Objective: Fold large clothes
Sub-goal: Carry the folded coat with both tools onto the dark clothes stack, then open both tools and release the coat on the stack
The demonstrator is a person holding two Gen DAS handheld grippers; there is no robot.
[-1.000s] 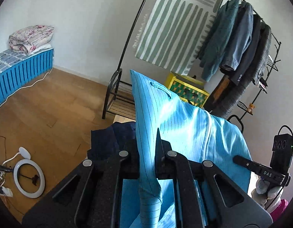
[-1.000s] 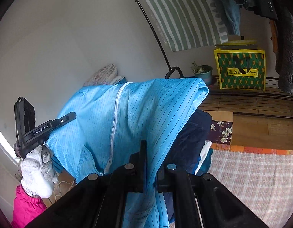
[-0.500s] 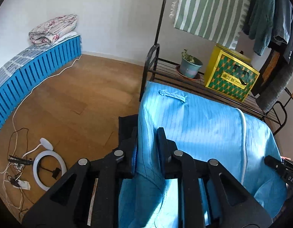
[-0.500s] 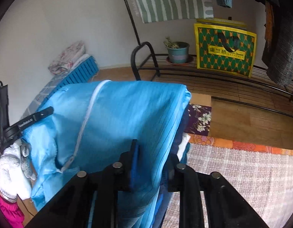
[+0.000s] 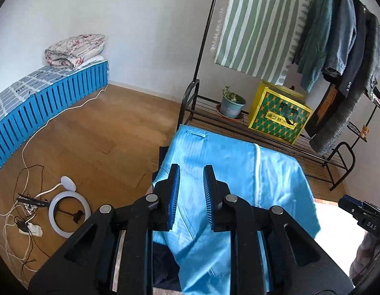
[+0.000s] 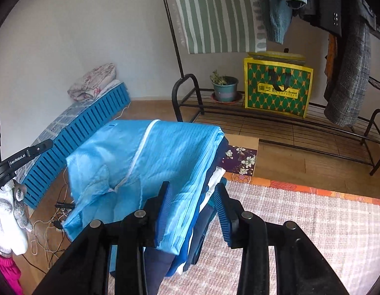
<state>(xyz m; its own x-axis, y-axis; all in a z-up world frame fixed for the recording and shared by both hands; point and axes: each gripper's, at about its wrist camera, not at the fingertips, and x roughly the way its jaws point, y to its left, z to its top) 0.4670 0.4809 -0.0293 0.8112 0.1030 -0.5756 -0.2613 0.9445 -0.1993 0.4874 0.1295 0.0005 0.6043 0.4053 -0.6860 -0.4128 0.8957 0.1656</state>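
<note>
A light blue pinstriped garment (image 5: 227,167) with a white zipper lies folded on a stack of dark navy and white clothes (image 6: 213,172). My left gripper (image 5: 191,184) hovers over its near left part, open, the cloth showing below the gap and untouched by the pads. My right gripper (image 6: 193,196) stands at the garment's (image 6: 140,152) right folded edge. Its jaws are opening, with the cloth edge and the stack between them but not pinched. A white-gloved hand (image 6: 7,216) holds the left gripper at the right wrist view's left edge.
Behind the stack stands a black clothes rack (image 5: 190,103) with hung coats (image 5: 337,49) and a green striped cloth (image 5: 259,24). On its low shelf are a potted plant (image 5: 230,103) and a yellow-green bag (image 5: 279,114). A blue mattress (image 5: 42,103), a ring light (image 5: 69,213), cables and a woven rug (image 6: 300,221) are nearby.
Both grippers let go of the blue garment and their jaws opened. The garment came down from hanging upright between them and now lies flat on the stack.
</note>
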